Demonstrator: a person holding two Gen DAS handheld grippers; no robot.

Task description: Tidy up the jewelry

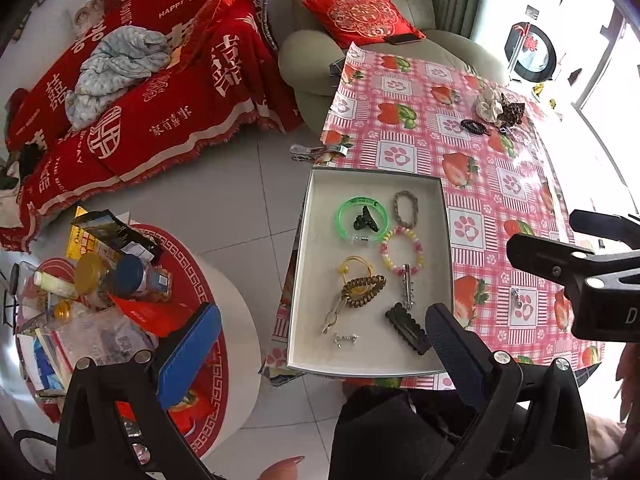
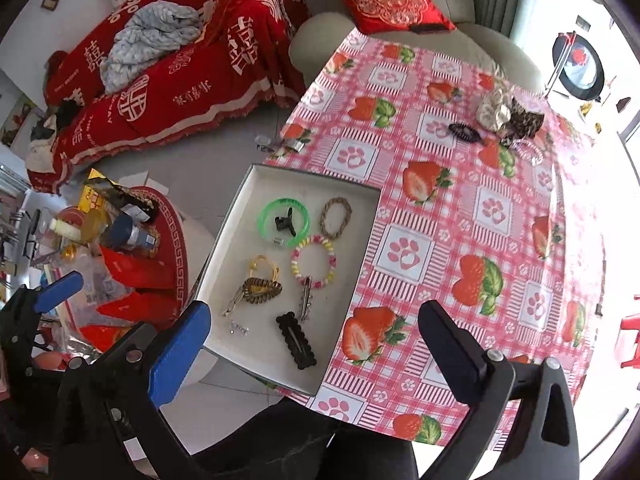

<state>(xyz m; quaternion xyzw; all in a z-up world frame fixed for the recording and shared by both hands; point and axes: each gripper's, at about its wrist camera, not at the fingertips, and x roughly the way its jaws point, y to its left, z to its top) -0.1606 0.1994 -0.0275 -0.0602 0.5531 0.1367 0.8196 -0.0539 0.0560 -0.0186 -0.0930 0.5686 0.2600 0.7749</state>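
Note:
A white shallow box (image 1: 304, 248) (image 2: 224, 264) sits at the table's near left edge. It holds a green bangle (image 1: 352, 205) (image 2: 266, 210) around a black claw clip, a braided band (image 1: 406, 208), a pastel bead bracelet (image 1: 402, 250) (image 2: 314, 258), a brown coil tie (image 1: 364, 286) (image 2: 262, 290), a silver clip and a black snap clip (image 1: 408, 326) (image 2: 296, 340). Loose on the far table lie a black coil tie (image 1: 474, 126) (image 2: 464, 131) and scrunchies (image 1: 490, 106) (image 2: 496, 110). My left gripper (image 1: 320, 344) is open and empty above the box. My right gripper (image 2: 312, 344) is open and empty too.
The pink strawberry tablecloth (image 1: 516, 184) (image 2: 440, 220) covers the table. A round side table (image 1: 236, 320) with bottles and packets stands to the left. A red-covered sofa (image 1: 160, 80) and a beige armchair with a red cushion (image 1: 360, 12) are behind.

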